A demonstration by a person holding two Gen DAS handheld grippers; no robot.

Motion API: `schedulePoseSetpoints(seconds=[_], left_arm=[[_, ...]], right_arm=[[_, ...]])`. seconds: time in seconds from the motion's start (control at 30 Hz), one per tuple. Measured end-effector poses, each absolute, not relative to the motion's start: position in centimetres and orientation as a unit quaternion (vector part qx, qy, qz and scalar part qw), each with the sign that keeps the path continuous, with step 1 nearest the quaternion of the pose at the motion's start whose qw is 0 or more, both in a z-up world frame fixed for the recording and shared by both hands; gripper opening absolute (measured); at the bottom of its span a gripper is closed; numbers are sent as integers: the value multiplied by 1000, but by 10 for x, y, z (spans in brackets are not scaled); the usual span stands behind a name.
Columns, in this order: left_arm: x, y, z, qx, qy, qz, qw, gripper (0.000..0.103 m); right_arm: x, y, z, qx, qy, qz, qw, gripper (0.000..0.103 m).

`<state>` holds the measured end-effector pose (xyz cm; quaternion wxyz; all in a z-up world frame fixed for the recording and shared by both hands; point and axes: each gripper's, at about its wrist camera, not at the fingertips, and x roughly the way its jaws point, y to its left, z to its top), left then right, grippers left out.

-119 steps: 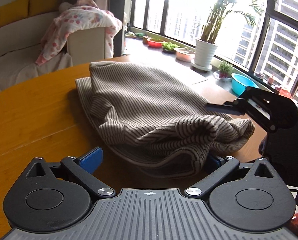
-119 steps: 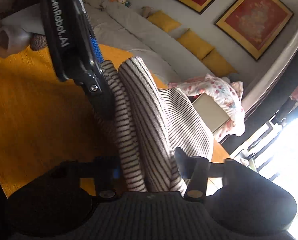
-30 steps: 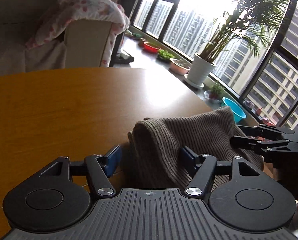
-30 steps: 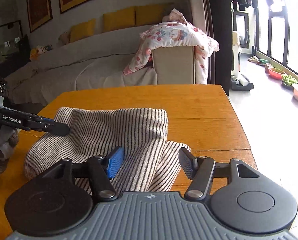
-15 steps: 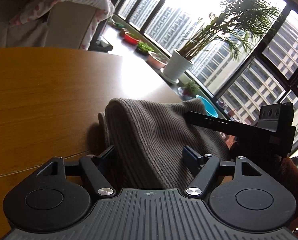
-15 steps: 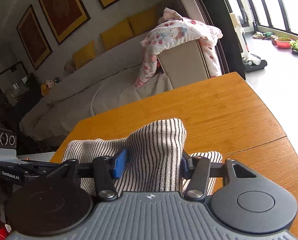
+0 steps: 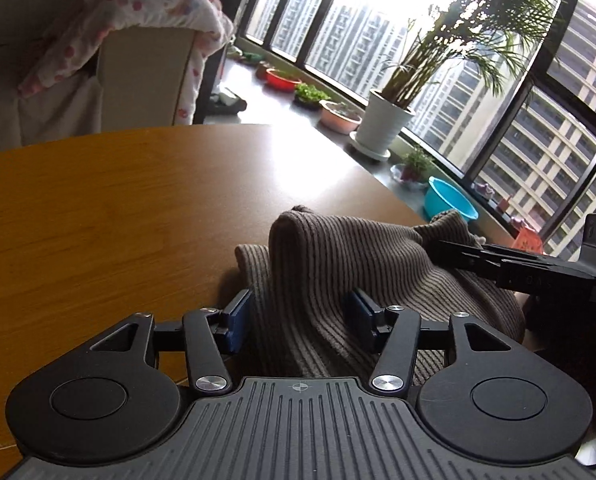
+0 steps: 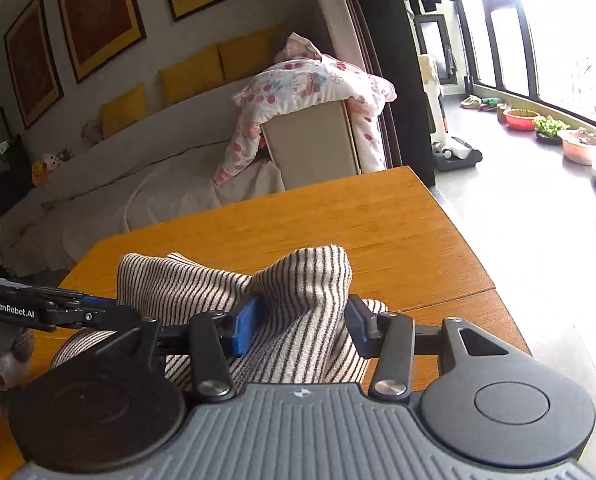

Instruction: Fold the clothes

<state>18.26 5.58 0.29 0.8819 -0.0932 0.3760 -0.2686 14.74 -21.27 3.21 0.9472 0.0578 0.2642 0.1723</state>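
Observation:
A brown-and-cream striped knit garment (image 7: pixel 338 256) lies bunched on the wooden table (image 7: pixel 117 208). My left gripper (image 7: pixel 300 320) is shut on a thick fold of it, the blue pads pressing either side. My right gripper (image 8: pixel 302 326) is shut on another raised fold of the same garment (image 8: pixel 310 280). The right gripper shows in the left wrist view (image 7: pixel 510 264) at the garment's right side. The left gripper shows in the right wrist view (image 8: pixel 57 312) at the garment's left.
The table's right edge (image 8: pixel 474 264) drops to a grey floor. A sofa with a floral blanket (image 8: pixel 310 84) stands behind the table. Potted plants (image 7: pixel 386 128) and a blue basin (image 7: pixel 450 200) line the window sill.
Both grippers have closed tighter on folds of the garment. The garment is bunched into a smaller heap near the table's near edge than four seconds ago.

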Motion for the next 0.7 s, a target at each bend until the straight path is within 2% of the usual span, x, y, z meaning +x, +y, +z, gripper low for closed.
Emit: schedulePoseSetpoints(seconds=[0.07,0.13,0.3,0.37,0.5,0.53,0.7], left_arm=[[180,58,10,-87,369,-263,887,62],[174,59,23,-72,351,-264,896,59],[170,59,42,-76,318,-299,896,67],[175,54,40,-69,322,-298,896,67],[189,38,21,-60,357,-279,889,67],[191,36,17,-59,364,-276,888,70],[193,37,14,-59,371,-264,888,76]], right_arm=[[148,-211,29,39,266,159,950,53],[142,-210,34,18,255,146,956,63],[101,-203,61,8,204,197,959,64],[84,-187,64,-23,192,232,953,64],[94,-162,30,-70,266,219,936,64],[98,-165,21,-54,274,217,935,66],[95,-173,35,-19,283,219,933,66]])
